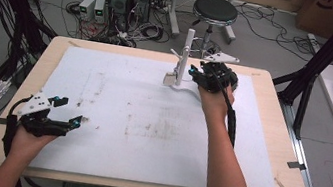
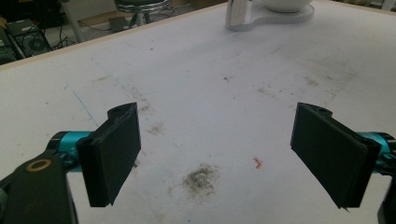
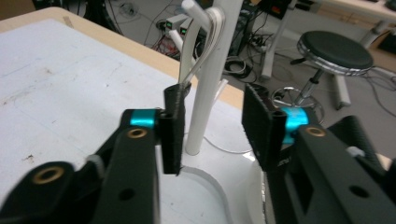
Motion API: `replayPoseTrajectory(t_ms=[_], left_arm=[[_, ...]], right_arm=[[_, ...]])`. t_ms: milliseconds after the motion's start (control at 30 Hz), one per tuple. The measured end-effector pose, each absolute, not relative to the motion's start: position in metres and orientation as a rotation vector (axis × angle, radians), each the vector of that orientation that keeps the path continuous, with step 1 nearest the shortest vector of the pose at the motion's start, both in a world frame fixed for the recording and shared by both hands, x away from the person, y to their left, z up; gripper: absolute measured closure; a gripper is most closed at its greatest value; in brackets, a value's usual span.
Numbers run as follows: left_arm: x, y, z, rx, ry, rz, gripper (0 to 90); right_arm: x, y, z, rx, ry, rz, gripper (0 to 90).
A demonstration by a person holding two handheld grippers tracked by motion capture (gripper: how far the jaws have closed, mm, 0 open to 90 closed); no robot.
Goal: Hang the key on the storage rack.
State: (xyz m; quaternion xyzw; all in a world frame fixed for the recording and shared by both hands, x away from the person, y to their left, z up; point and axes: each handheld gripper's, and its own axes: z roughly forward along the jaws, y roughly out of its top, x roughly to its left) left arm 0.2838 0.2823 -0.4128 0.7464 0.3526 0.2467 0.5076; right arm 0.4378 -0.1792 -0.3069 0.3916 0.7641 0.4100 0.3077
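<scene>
The right gripper (image 1: pixel 198 74) is held at the far side of the table with its jaws apart and nothing clamped between them. Directly ahead of it, and just beyond the jaw tips, a white stand (image 3: pixel 205 79) is seen with its post upright, so that its long axis runs straight up across the line of the jaws. In the right gripper view the post appears in the gap between the jaws, a little nearer the left-hand one, and whether either pad touches it cannot be told. A pale strap or loop (image 3: pixel 194 51) is hung from a peg high on the post and falls just behind the tip of the left-hand jaw. The curved white base (image 1: pixel 180 87) of the stand lies below and in front of the jaws on the white mat (image 1: pixel 115 116). The left gripper (image 1: pixel 66 111) is held well apart from the stand, at the near left of the mat, with its jaws wide open over bare, smudged mat. The right hand is judged by far the nearer to the stand, so any closing on the post or the strap would fall to it.
</scene>
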Motion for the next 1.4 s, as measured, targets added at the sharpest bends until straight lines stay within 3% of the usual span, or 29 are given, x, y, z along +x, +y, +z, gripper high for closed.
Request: replayPoseTrajectory(t_ms=[367, 800, 1067, 1400], left_arm=[[0.283, 0.281, -0.411, 1.798, 0.85, 0.6, 16.1], [0.287, 0.276, -0.41, 1.774, 0.825, 0.6, 16.1], [0.29, 0.273, -0.412, 1.775, 0.823, 0.578, 16.1], [0.29, 0.275, -0.414, 1.779, 0.829, 0.58, 16.0]], right_arm=[[0.389, -0.226, -0.298, 1.026, 1.963, 1.139, 49.9], [0.321, -0.295, -0.345, 1.135, 1.917, 1.244, 32.2], [0.317, -0.296, -0.37, 1.151, 1.937, 1.215, 24.0], [0.317, -0.309, -0.377, 1.192, 1.914, 1.204, 24.0]])
